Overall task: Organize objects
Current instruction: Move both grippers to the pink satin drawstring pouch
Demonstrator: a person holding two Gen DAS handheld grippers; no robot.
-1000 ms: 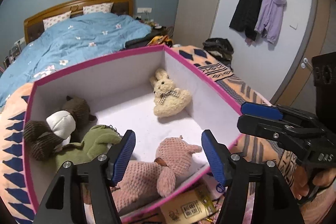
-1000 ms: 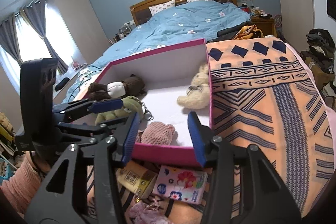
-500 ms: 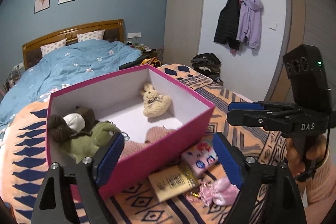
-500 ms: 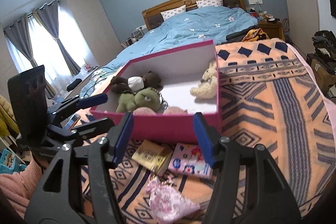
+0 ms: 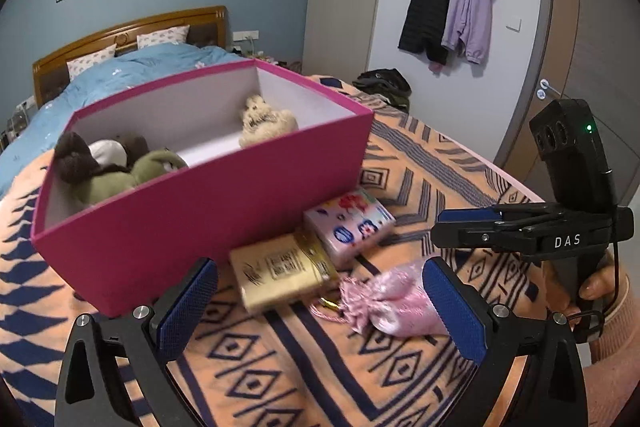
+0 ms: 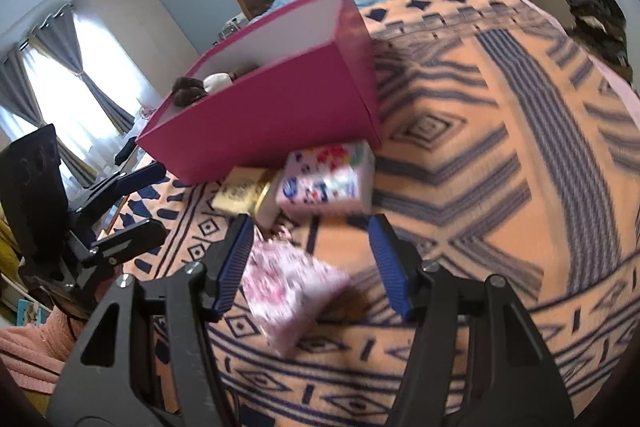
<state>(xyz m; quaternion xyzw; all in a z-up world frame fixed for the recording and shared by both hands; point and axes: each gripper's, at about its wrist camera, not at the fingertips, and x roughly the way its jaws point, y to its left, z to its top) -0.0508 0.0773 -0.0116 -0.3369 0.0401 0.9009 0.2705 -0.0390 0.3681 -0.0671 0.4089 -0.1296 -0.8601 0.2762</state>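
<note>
A pink box [image 5: 208,203] [image 6: 280,107] sits on the patterned blanket and holds a cream bunny [image 5: 266,123], a green plush [image 5: 132,175] and a brown plush [image 5: 92,155]. In front of it lie a gold packet [image 5: 280,271] [image 6: 240,191], a flowered tissue pack [image 5: 348,223] [image 6: 328,183] and a pink drawstring pouch [image 5: 392,303] [image 6: 288,291]. My left gripper [image 5: 320,311] is open, low over the gold packet and pouch. My right gripper [image 6: 312,263] is open, right above the pouch; it also shows in the left wrist view [image 5: 520,227].
The orange and navy blanket [image 6: 480,147] stretches to the right of the box. A bed with a blue duvet [image 5: 120,79] stands behind. Coats [image 5: 452,11] hang on the far wall beside a door [image 5: 592,47]. Curtained windows [image 6: 60,87] are at the left.
Both grippers have pulled back out of the box and dropped lower toward the loose items in front of it. The right gripper has come down over the pink pouch.
</note>
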